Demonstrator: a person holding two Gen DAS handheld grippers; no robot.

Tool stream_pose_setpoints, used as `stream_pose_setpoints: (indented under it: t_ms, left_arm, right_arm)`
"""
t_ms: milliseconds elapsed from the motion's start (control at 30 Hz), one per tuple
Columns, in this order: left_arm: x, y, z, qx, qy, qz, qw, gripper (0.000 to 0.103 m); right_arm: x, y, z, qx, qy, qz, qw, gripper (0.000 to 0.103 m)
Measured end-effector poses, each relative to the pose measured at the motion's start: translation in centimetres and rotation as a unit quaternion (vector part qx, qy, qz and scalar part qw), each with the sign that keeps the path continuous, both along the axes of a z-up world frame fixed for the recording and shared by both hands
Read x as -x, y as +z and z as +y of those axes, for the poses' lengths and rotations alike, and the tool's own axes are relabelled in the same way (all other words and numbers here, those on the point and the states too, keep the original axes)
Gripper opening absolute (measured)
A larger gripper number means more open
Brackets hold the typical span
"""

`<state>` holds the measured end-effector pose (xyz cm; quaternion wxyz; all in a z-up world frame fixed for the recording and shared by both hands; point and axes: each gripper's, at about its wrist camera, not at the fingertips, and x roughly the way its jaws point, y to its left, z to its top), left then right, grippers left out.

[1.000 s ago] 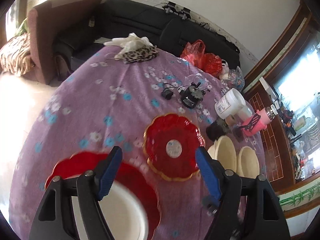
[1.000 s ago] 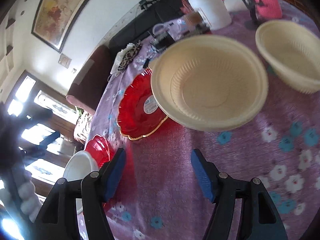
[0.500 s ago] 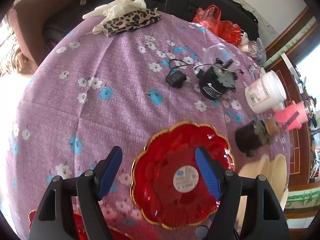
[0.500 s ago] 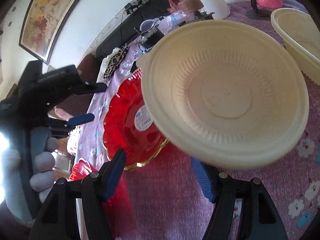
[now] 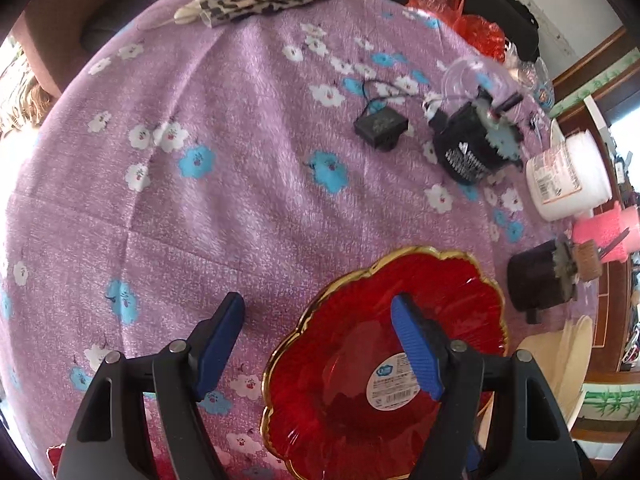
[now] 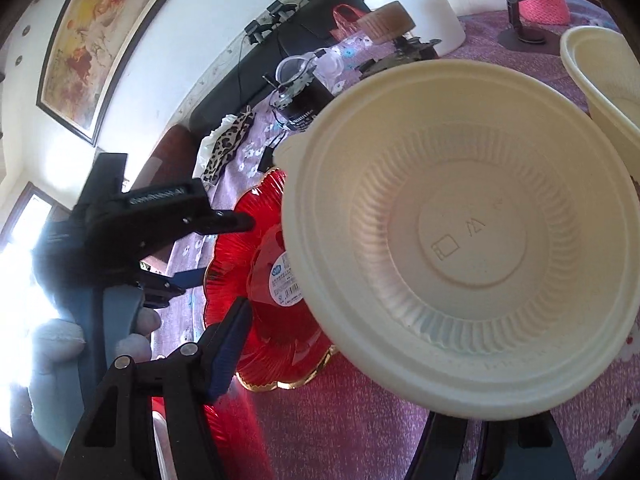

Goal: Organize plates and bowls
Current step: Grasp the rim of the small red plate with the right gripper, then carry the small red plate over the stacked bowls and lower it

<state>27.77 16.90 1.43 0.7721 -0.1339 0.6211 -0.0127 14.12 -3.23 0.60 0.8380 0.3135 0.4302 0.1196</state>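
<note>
Tool in the left hand (image 5: 318, 340) hung steeply over the tabletop (image 5: 240, 160), jaws apart and grasping nothing; its right finger sat over the red plate (image 5: 384, 364), its left finger over bare purple cloth just beyond the plate's scalloped gold rim. So the rim's near-left edge lay between the fingers, the plate's body spreading away to the right and toward the camera. Plate looked round and flat, no long axis to favour. Tool in the right hand (image 6: 344, 364) also stood open with no grasp visible; the cream bowl (image 6: 472, 240) filled the space above its fingers and hid the right fingertip, so contact there could not be told. A second cream bowl (image 6: 600, 80) stood further right. Judged from both views, the left tool was the nearer to the red plate and placed to pinch its rim; the right tool was nearer the cream bowl.
</note>
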Motion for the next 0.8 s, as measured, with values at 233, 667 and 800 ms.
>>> stream_pose_setpoints:
  t_ms: [233, 667, 800]
  left_arm:
    - [0.4, 0.2, -3.0, -0.045, -0.055, 0.004, 0.9975, 0.075]
    - [5.0, 3.1, -0.8, -0.077, -0.03, -0.018, 0.9965, 0.021]
    - [7.5, 5.6, 0.5, -0.064, -0.016, -0.037, 0.9972, 0.021]
  right_arm:
    - [-0.4, -0.4, 0.0, -0.004, 0.022, 0.001, 1.0, 0.052]
    - [0.9, 1.7, -1.7, -0.031, 0.006, -0.025, 0.999, 0.036]
    - [1.7, 2.9, -1.5, -0.041, 0.015, -0.039, 0.998, 0.036]
